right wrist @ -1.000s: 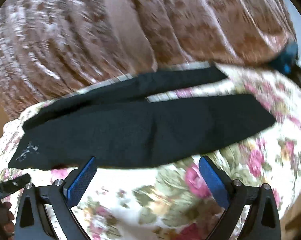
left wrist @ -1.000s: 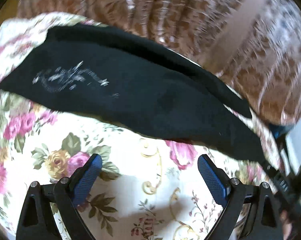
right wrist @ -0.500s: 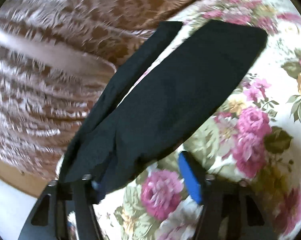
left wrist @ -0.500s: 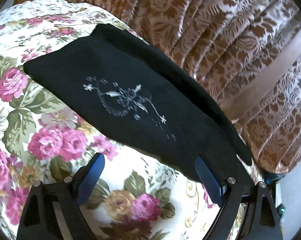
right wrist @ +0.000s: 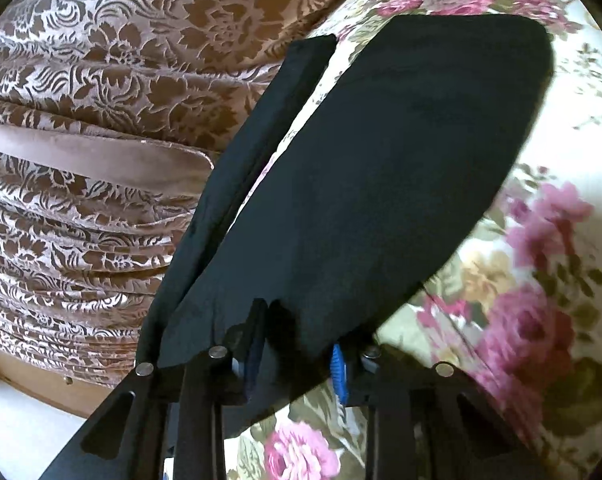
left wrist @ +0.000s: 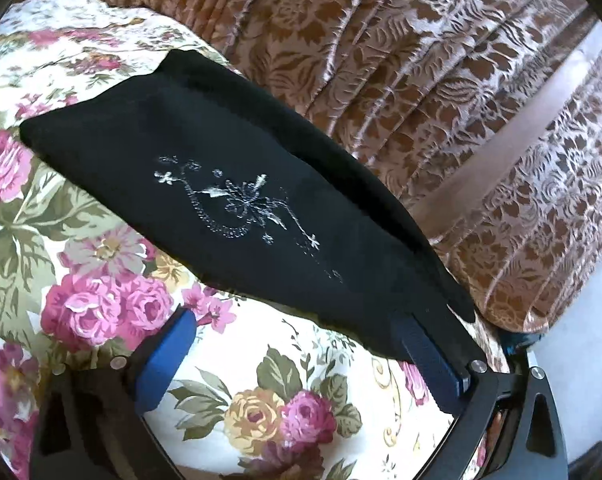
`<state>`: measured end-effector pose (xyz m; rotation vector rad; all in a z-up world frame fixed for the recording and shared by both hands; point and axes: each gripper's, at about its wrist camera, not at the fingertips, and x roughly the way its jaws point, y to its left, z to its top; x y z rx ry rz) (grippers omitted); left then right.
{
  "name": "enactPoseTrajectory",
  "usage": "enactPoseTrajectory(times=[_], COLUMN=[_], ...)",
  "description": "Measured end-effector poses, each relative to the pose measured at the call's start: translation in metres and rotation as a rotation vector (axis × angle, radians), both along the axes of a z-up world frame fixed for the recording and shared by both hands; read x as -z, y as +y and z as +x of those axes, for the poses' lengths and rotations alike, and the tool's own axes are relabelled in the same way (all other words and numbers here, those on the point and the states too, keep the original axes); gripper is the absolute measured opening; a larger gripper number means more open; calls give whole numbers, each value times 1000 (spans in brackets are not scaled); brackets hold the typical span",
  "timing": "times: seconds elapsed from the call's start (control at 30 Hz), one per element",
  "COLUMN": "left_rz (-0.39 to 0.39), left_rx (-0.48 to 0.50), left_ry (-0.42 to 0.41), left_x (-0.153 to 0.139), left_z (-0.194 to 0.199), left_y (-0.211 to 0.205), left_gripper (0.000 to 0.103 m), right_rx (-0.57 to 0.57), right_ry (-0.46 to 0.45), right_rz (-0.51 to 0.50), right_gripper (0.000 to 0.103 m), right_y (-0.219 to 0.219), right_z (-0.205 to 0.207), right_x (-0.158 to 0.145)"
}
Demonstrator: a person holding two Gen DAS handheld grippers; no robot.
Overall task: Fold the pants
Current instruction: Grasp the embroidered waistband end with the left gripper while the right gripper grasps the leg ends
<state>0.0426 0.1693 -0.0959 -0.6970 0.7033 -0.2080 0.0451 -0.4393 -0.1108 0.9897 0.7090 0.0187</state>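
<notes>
Black pants [left wrist: 261, 184] with a silver embroidered motif lie flat on a flowered cover [left wrist: 101, 264]. My left gripper [left wrist: 293, 328] hovers at their near edge. Its jaws are opening and stand wide; the right pad [left wrist: 425, 360] overlaps the cloth's edge and the left pad [left wrist: 165, 360] is over the cover. In the right wrist view both legs [right wrist: 381, 168] stretch away, a narrow strip [right wrist: 253, 152] beside the broad one. My right gripper [right wrist: 297, 348] is closing around the near edge. Bunched black cloth fills the narrow gap, and the pads do not clamp it.
A brown patterned curtain or drape [left wrist: 441, 80] hangs right behind the far edge of the cover, close to the pants. Pale floor [right wrist: 17, 424] shows low at the left in the right wrist view. A small blue object [left wrist: 517, 344] sits past the cover's right edge.
My right gripper rolled, came down onto the pants' edge and narrowed from wide open around the cloth. My left gripper shifted toward the embroidered end and now stands at the pants' edge.
</notes>
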Motion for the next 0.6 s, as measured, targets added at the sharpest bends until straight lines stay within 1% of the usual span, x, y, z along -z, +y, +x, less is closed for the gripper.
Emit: enactPoseTrajectory(times=[0.03,0.1,0.13,0.23,0.3,0.4,0.47,0.5,0.57,0.6], left_rz=[-6,-43,-83,-161,-178,-176,-157,-148,-136,-133], left_rx=[-1,-19,-42,-102,-126,-169,-206,-218,-250,-260], left_ry=[3,1,-1,-9,-8,-9,23,33,50,55], left_x=[-1,-1,-1,-2,-3,-2,3,5,13,17], left_z=[1,0,1,7,15,30,40,44,51,53], left_y=[1,6,10,24,30,44,55,59,67,70], left_gripper=[102,102,102,103,102,95,78,73,49,43], right_rx=[-7,-22,-27,-46,-49,-47,-48,-48,-49,-50], right_ry=[3,5,4,-13,-28,-41,-44,-44,-39,-36], right_rz=[-10,-25,-30,-56,-70,-65,-66,-71,-89,-99], right_gripper=[23,21,21,21,21,21,20,20,20,19], right_y=[1,2,3,5,8,7,7,8,9,10], right_z=[2,6,7,6,5,5,6,6,7,8], right_x=[1,2,3,3,2,3,3,3,2,2])
